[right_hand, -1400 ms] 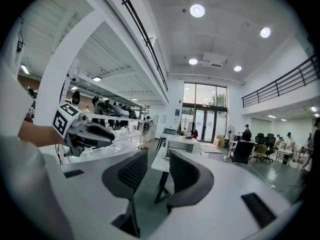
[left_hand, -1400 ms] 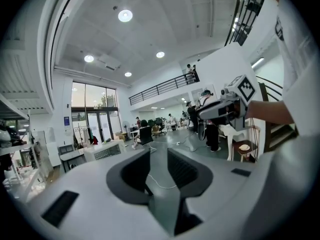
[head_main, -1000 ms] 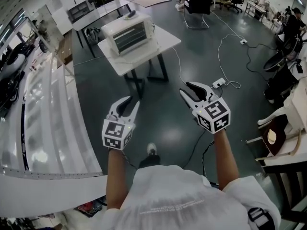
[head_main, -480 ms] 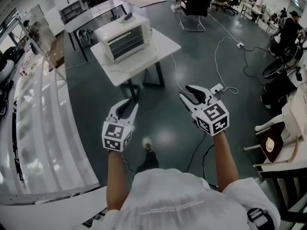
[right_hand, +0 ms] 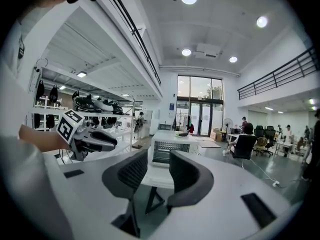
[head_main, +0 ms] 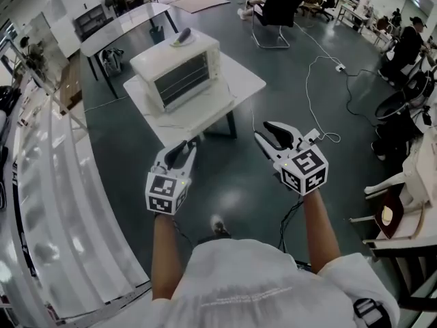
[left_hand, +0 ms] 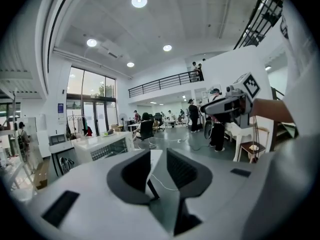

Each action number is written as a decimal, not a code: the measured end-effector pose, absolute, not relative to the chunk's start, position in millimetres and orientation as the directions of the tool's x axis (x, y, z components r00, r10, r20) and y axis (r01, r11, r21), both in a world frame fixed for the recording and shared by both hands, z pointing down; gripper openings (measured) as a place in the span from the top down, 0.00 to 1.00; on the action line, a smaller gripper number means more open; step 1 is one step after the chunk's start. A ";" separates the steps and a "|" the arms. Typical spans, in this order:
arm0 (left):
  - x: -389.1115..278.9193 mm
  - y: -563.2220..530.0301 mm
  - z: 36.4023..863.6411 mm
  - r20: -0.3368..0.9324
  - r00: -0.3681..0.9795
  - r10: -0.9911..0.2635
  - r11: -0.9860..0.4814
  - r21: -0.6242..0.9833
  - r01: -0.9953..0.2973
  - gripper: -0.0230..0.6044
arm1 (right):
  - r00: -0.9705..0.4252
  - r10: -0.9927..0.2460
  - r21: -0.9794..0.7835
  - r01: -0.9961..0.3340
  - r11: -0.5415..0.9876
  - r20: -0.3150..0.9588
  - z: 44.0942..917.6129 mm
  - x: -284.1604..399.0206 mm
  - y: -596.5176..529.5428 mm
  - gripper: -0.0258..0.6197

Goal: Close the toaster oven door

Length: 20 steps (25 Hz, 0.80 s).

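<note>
Holding the left tongs (head_main: pixel 183 145) and right tongs (head_main: pixel 265 132) released, gripping nothing, pointing both toward the toaster oven (head_main: pixel 179 70) sitting on the white table (head_main: pixel 239 80) well ahead, likely readying to reach its door (head_main: pixel 183 80).

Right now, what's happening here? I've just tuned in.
A person holds the left gripper and right gripper out in front, aimed at the toaster oven on the white table ahead. Both grippers are open and empty, well short of the oven. Nothing touches it yet; whether its door is open is unclear from here.
</note>
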<state>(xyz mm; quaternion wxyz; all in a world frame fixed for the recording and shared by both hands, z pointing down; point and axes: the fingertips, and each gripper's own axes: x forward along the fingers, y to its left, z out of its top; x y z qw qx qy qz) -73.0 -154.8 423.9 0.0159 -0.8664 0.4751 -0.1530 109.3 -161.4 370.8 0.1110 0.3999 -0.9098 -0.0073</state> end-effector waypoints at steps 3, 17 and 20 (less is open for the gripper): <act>-88.4 -186.3 417.2 0.242 0.513 -0.824 -0.557 -0.178 -0.811 0.79 | -0.642 -0.742 0.113 -0.737 0.666 0.192 366.4 94.8 -186.0 0.76; -122.0 -255.0 442.4 0.288 0.516 -0.807 -0.563 -0.109 -0.819 0.79 | -0.630 -0.741 0.119 -0.738 0.664 0.233 385.4 53.0 -245.7 0.76; -122.7 -263.0 461.3 0.323 0.516 -0.793 -0.570 -0.095 -0.816 0.79 | -0.657 -0.713 0.053 -0.725 0.687 0.245 397.7 45.1 -258.0 0.76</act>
